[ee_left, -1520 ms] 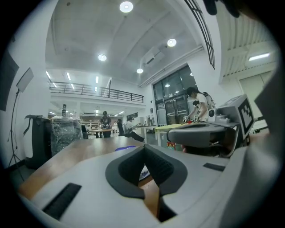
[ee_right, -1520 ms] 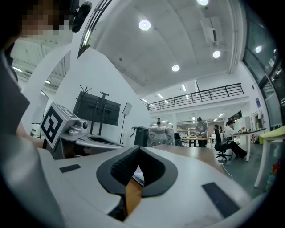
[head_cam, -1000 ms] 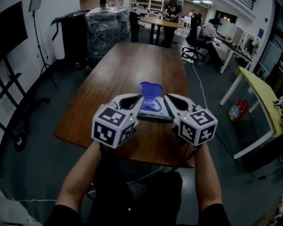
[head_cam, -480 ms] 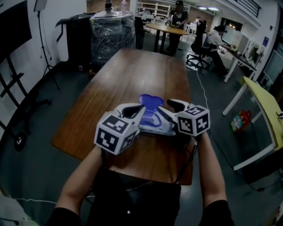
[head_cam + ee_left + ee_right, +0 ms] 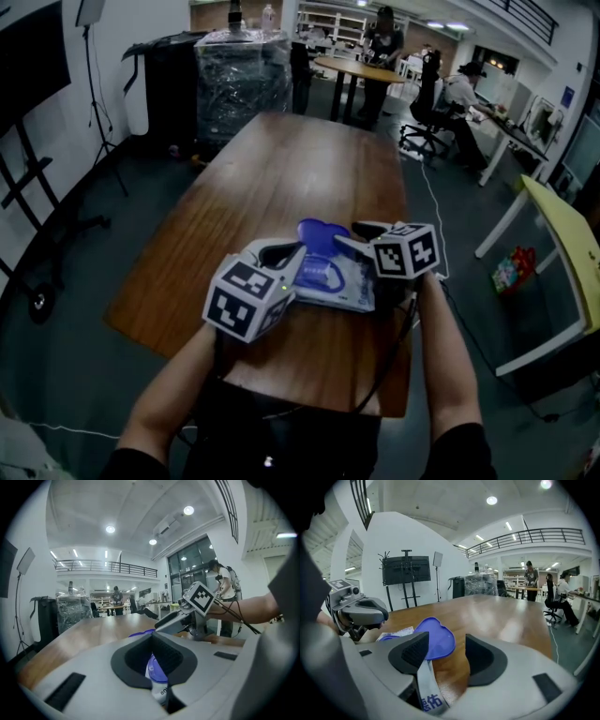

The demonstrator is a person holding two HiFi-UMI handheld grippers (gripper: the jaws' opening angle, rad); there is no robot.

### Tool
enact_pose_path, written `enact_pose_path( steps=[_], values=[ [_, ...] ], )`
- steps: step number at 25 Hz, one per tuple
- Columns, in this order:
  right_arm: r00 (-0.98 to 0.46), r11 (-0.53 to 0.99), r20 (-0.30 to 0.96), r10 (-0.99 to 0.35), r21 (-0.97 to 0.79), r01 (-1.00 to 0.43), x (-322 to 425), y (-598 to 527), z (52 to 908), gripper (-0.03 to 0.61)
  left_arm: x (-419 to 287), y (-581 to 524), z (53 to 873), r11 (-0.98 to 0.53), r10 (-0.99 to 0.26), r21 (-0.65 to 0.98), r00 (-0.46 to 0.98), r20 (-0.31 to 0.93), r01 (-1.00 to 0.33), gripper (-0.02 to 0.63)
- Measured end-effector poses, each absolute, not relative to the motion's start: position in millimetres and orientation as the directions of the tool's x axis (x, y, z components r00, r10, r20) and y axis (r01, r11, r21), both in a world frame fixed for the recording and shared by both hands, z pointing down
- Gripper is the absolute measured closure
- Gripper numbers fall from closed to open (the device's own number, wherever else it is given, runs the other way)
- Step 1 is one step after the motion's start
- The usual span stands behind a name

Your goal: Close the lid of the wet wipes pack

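Now the white soft-plastic wet wipes pack [image 5: 349, 286] lies on the long brown wooden table [image 5: 281, 159] at the centre of the head view, its long axis running left to right between the two grippers. Its blue heart-shaped plastic lid [image 5: 322, 234] stands open at the pack's upper edge. The right gripper [image 5: 358, 236] is nearer the lid. Its jaws are opening, and the lid shows just ahead between them, left of centre and untouched. The left gripper [image 5: 296, 255] has its jaws drawn together at the pack's left end. Closing likely means pressing the lid down toward the frame's bottom.
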State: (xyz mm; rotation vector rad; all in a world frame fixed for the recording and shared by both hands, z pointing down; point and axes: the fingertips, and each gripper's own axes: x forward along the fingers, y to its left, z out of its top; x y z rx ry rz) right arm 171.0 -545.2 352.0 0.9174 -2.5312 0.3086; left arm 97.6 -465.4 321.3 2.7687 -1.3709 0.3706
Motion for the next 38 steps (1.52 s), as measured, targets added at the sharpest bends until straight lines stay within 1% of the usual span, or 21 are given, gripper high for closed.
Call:
enact_pose_path(
  steps=[3,6,14,19,23,31,33,38],
  values=[
    [-0.714,0.785,0.495,-0.495,-0.097,-0.612,165.9,-545.2,359.6,0.325,96.9,-469.4,326.2,-0.608,-0.781,-0.075,0.578,0.237,-0.790,0.607],
    [-0.746,0.825,0.487,-0.454,-0.087,-0.559,158.7,-535.2,353.6,0.325,95.6,-469.7,326.5,-0.606,-0.782,-0.080,0.574,0.243,-0.792,0.607],
    [-0.780,0.850,0.430,-0.455,-0.050,-0.524,155.5,-506.6,327.6,0.327,86.7,-461.4,321.2,-0.584,-0.801,-0.074,0.558,0.218,-0.808,0.607],
    [-0.780,0.863,0.428,-0.456,-0.004,-0.506,151.6,-475.0,324.8,0.327,82.9,-451.1,307.6,-0.571,-0.815,-0.080,0.553,0.170,-0.817,0.607],
    [-0.773,0.864,0.433,-0.463,0.025,-0.503,151.4,-454.0,329.0,0.327,87.9,-441.5,304.5,-0.571,-0.817,-0.086,0.554,0.161,-0.817,0.607],
    [-0.735,0.864,0.478,-0.481,0.115,-0.490,152.1,-423.6,347.4,0.339,103.1,-435.6,320.9,-0.574,-0.811,-0.106,0.547,0.207,-0.812,0.607],
    [-0.726,0.860,0.482,-0.491,0.134,-0.492,151.9,-418.5,354.0,0.362,106.3,-435.5,329.5,-0.576,-0.808,-0.110,0.544,0.228,-0.810,0.608],
    [-0.718,0.859,0.491,-0.494,0.149,-0.489,150.7,-407.6,363.6,0.368,108.7,-435.3,350.0,-0.576,-0.799,-0.123,0.526,0.291,-0.808,0.607]
  ],
)
